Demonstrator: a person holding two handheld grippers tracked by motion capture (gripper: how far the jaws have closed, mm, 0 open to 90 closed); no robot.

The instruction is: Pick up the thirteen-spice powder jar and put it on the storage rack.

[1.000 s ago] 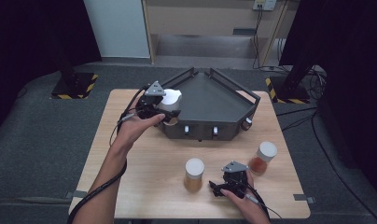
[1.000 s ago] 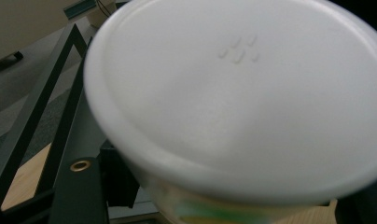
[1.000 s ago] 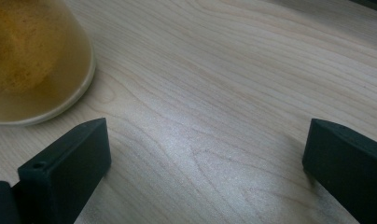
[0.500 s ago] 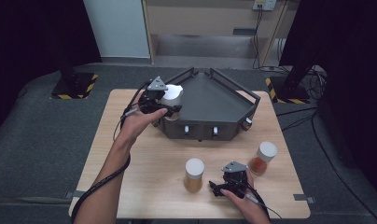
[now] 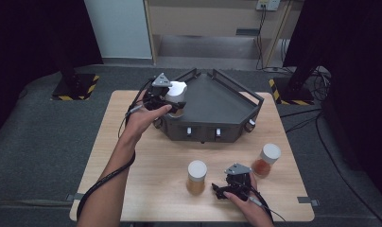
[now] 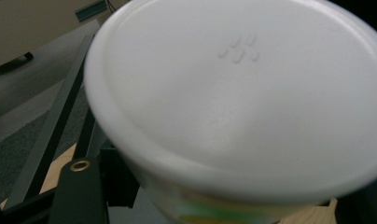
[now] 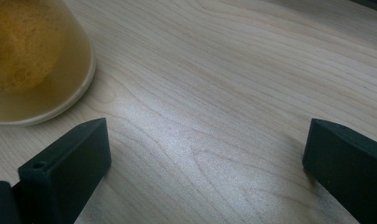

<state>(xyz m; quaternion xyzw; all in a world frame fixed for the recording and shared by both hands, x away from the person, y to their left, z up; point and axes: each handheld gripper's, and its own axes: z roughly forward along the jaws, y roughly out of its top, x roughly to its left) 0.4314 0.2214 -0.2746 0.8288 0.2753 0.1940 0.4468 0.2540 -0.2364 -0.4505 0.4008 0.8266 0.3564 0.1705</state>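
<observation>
I hold the white-lidded jar (image 5: 176, 94) in my left tool (image 5: 164, 98) over the dark tray's (image 5: 217, 101) near-left corner, clamped on its rigid, probably slick wall below the lid (liquid inside, so keep it upright); my right tool (image 5: 225, 188) rests wide on the tabletop (image 5: 146, 165).

Lighting: bright overhead on the pale wooden table (image 5: 146, 156), dark surroundings.
Blurred close white round plastic lid (image 6: 242, 88); soft glare on woodgrain.
</observation>
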